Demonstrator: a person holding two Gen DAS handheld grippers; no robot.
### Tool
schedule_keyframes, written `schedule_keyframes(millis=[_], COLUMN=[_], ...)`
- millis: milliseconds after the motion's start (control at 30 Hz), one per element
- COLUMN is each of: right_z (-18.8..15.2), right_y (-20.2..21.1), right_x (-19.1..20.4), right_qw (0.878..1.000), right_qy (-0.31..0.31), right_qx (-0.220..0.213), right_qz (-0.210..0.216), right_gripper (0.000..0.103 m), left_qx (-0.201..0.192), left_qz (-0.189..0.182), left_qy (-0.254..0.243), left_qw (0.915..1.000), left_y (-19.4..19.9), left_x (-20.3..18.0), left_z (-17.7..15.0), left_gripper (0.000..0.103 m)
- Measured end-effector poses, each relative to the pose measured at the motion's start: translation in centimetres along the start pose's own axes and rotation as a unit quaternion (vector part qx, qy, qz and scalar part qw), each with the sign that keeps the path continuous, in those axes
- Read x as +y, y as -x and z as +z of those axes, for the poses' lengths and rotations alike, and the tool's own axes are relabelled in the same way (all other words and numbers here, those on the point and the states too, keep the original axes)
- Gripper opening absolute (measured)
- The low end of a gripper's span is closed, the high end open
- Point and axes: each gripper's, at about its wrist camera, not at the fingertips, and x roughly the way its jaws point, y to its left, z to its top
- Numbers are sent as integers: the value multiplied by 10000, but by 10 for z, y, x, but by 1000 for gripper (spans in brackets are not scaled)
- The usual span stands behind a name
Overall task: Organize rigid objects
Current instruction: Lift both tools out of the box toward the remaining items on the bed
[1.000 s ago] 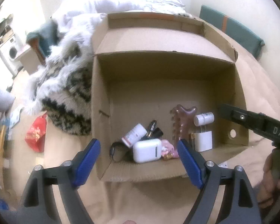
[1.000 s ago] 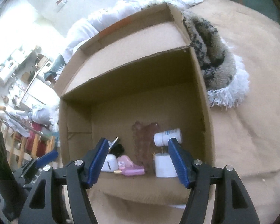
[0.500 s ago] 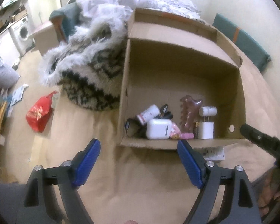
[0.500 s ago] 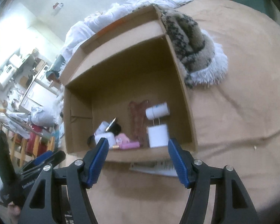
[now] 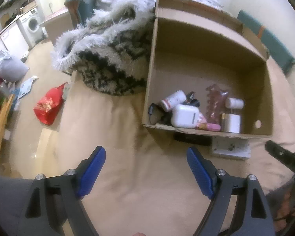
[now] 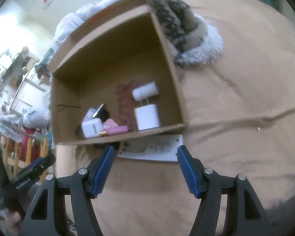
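An open cardboard box [image 5: 210,63] [image 6: 116,59] stands on a tan bedcover and holds several small items along its near wall. Among them are a white earbud case [image 5: 183,116] [image 6: 91,127], a white charger plug [image 5: 233,123] [image 6: 147,118], a small white bottle [image 5: 234,103] [image 6: 145,90], a reddish-brown comb-like tool [image 5: 215,102] [image 6: 124,102] and a pink item [image 5: 210,126] [image 6: 115,129]. My left gripper [image 5: 145,167] hangs open and empty over the cover, short of the box. My right gripper [image 6: 145,166] is also open and empty, above a white flat card [image 6: 151,149] [image 5: 231,149] beside the box.
A shaggy black-and-white throw [image 5: 112,59] [image 6: 186,37] lies against the box. A dark flat thing [image 5: 191,138] pokes out under the box's near edge. A red bag [image 5: 49,105] and clutter lie on the floor at left. Bare bedcover [image 6: 236,118] spreads to the right.
Both grippers have drawn back from over the box toward me; the box now sits farther away in both views and the white card has come into sight. Jaws unchanged.
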Motion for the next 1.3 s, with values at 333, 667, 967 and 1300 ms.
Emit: schedule_keyframes(millis=[333, 667, 967, 1300], right_z=[4, 1, 4, 8], right_y=[-24, -21, -24, -30], right_x=[-14, -11, -9, -9], right_qw=[9981, 9979, 9962, 9942], right_qy=[-493, -510, -612, -725], right_qx=[368, 361, 428, 500], right_qz=[21, 179, 445, 611], right_gripper=[70, 70, 70, 70], left_qx=[495, 794, 705, 699], left_qz=[68, -29, -77, -269], left_qy=[35, -397, -799, -1141], left_qw=[9987, 9960, 9943, 9906], left_y=[-30, -77, -113, -124], left_x=[-1, -32, -70, -103], left_z=[-4, 2, 11, 11], left_gripper=[83, 83, 83, 84])
